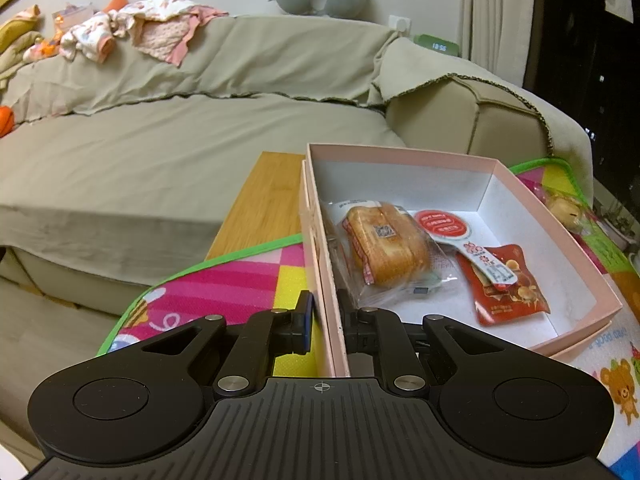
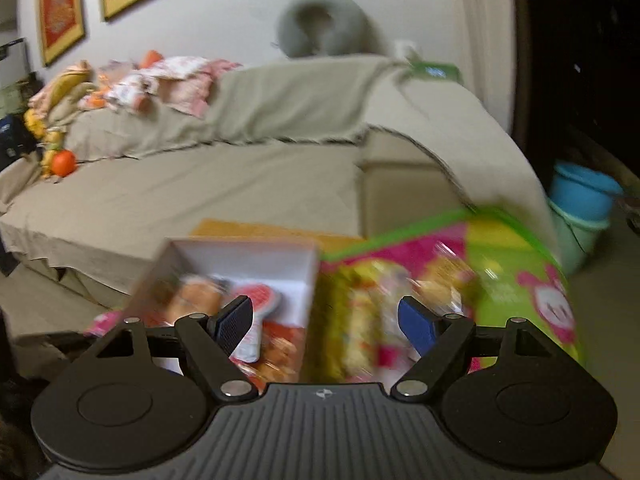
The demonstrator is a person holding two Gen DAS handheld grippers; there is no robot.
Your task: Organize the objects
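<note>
The left gripper has its jaws clamped on the near-left wall of the pink box, which sits on the colourful mat at the desk's sofa-side edge. The right gripper hovers, jaws wide apart, holding nothing; its view is blurred.

Box right half free (snacks crowd left).

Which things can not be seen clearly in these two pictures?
- Right wrist view: motion blur smears the snack packs between the open right tongs; what they are is unclear.
- Left wrist view: the left tongs, clamped on the box wall, hide its near corner.
- Print on the red packet: too small.
</note>
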